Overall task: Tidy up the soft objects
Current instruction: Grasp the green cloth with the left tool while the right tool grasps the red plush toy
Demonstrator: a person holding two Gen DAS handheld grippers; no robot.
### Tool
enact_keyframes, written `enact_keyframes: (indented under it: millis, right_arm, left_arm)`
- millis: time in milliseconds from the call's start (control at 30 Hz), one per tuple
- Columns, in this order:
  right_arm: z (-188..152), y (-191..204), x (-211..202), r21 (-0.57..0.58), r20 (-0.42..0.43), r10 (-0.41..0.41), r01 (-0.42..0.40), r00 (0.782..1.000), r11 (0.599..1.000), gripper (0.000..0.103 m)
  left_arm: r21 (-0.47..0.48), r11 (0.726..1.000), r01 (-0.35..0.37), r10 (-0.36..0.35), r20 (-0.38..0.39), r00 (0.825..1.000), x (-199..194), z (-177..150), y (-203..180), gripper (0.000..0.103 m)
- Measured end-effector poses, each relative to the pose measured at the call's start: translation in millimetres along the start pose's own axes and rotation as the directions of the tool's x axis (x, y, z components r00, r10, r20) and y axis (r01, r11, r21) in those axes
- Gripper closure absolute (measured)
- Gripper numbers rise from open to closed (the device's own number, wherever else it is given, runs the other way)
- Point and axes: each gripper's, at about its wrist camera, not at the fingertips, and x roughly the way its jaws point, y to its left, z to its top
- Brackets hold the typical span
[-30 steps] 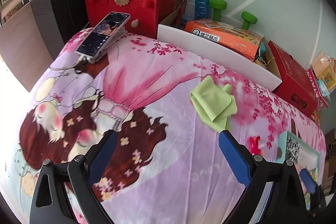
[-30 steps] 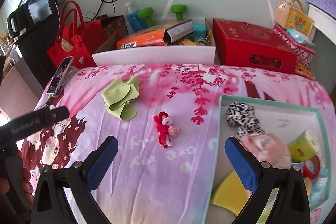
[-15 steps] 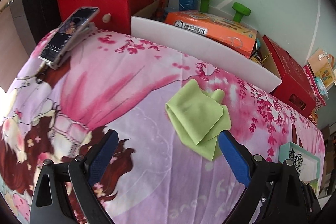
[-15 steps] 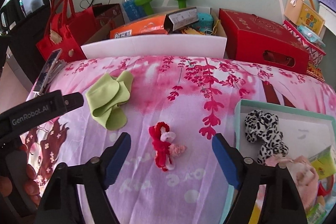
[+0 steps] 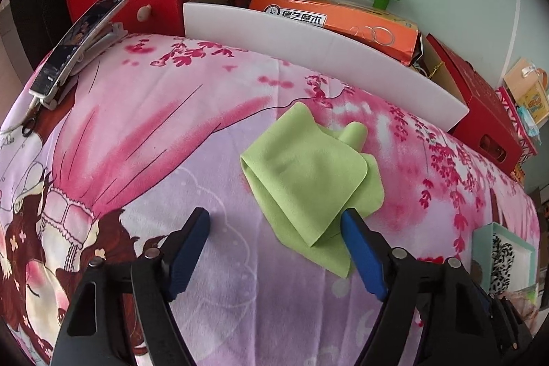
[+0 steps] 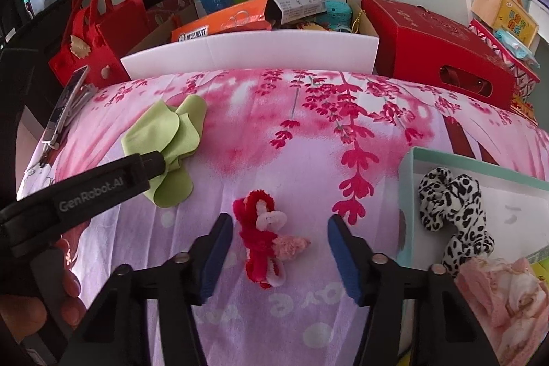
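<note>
Both grippers spread wide, holding nothing. Left gripper (image 5: 274,239) hovers at the near edge of the folded green cloth (image 5: 308,174), which lies on the pink printed blanket (image 5: 171,132). Right gripper (image 6: 279,239) straddles the red-and-pink plush toy (image 6: 264,239), near the teal tray (image 6: 408,194) already holding a leopard-print scrunchie (image 6: 453,204). Cloth looks light and limp, will drape: pinch the stacked near corner through all layers. Toy looks squashy: clamp the red body mid-length.
</note>
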Motion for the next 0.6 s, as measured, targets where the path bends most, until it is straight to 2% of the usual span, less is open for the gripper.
enact_keyframes:
  millis: [133,233,300,367,600]
  right_arm:
    - [-1.7,-0.9,5.5,0.001,-0.014,0.003,-0.003,1.000,1.000,0.055]
    - [-2.8,-3.7,9.0,0.014,-0.027,0.000,0.000,1.000,1.000,0.063]
    - [-3.0,-5.0,9.5,0.016,-0.030,0.000,0.000,1.000,1.000,0.064]
    - [-3.1,-5.4,9.2,0.015,-0.031,-0.002,0.002,1.000,1.000,0.066]
    - [-3.8,-6.0,9.0,0.018,-0.035,-0.002,0.003,0.999,1.000,0.069]
  left_arm:
    - [0.015,1.000,-0.002,0.001,0.009,1.000,0.9,0.2,-1.6,0.040]
    - [0.037,0.999,-0.004,0.003,0.013,1.000,0.8,0.0,-4.2,0.054]
    - [0.046,0.999,0.010,-0.011,0.013,1.000,0.2,-0.7,-6.3,0.068]
    - [0.053,0.998,0.014,-0.015,0.016,1.000,-0.3,-1.2,-7.9,0.075]
    - [0.066,0.998,0.024,-0.026,0.024,0.999,-2.4,-2.4,-9.6,0.093]
